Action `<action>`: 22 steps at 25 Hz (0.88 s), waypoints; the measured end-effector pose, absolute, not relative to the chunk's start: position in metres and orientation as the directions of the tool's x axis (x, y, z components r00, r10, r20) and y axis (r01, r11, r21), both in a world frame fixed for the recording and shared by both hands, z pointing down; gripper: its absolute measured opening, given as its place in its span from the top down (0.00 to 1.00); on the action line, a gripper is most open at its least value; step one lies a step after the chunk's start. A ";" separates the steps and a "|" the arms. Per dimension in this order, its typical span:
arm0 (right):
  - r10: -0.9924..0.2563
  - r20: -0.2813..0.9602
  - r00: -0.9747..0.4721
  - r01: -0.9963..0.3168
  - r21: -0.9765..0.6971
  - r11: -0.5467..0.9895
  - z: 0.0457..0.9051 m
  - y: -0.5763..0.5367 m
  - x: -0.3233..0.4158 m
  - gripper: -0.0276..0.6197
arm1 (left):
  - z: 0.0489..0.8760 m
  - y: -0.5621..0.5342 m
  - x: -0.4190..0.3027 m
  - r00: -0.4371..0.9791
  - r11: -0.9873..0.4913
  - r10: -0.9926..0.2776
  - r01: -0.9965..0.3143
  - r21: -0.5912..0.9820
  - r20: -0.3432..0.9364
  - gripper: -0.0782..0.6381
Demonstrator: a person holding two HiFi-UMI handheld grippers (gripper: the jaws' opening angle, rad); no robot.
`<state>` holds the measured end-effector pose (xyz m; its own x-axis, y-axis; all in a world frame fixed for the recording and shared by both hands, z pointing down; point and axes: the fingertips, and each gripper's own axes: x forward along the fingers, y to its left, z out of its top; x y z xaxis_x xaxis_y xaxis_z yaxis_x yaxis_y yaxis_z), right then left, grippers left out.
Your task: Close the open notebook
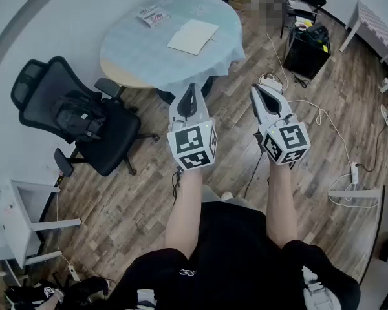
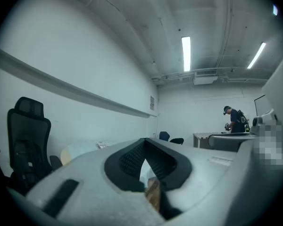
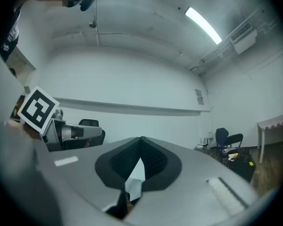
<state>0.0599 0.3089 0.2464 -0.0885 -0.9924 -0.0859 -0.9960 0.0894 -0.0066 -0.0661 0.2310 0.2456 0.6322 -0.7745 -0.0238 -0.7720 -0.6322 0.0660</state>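
The white notebook [image 1: 193,36] lies open on a round table [image 1: 129,53] with a pale blue cloth, at the top of the head view. Both grippers are held level over the wooden floor, well short of the table. My left gripper [image 1: 192,86] points at the table's near edge, its jaws together and empty. To its right, my right gripper [image 1: 254,89] also has its jaws together with nothing in them. In the left gripper view the left gripper's [image 2: 144,141] tips meet, and the table's rim [image 2: 78,150] shows low at left. The right gripper [image 3: 141,139] looks the same in its own view.
A black office chair [image 1: 77,118] with a backpack on it stands left of the table. A small printed packet [image 1: 152,16] lies on the table's far side. A black case [image 1: 307,47], cables and a power strip [image 1: 354,170] are on the floor at right. A person [image 2: 236,121] stands far off.
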 end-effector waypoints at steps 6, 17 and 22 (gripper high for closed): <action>-0.998 -0.040 -0.040 -0.997 -0.067 0.043 0.258 0.306 0.088 0.94 | 0.247 0.229 -0.053 0.654 -0.652 -0.756 -0.753 0.085 -0.012 0.91; -0.989 -0.068 -0.128 -0.991 -0.034 0.131 0.259 0.259 0.075 0.94 | 0.268 0.183 -0.081 0.589 -0.583 -0.808 -0.802 0.126 0.010 0.91; -0.984 -0.060 -0.165 -0.985 -0.035 0.167 0.273 0.208 0.075 0.94 | 0.286 0.138 -0.090 0.549 -0.541 -0.835 -0.829 0.141 0.022 0.91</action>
<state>0.0750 0.2078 0.2727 -0.1647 -0.9845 -0.0605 -0.9854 0.1669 -0.0348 -0.0902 0.1377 0.2860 0.5493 -0.8353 0.0218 -0.8288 -0.5413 0.1414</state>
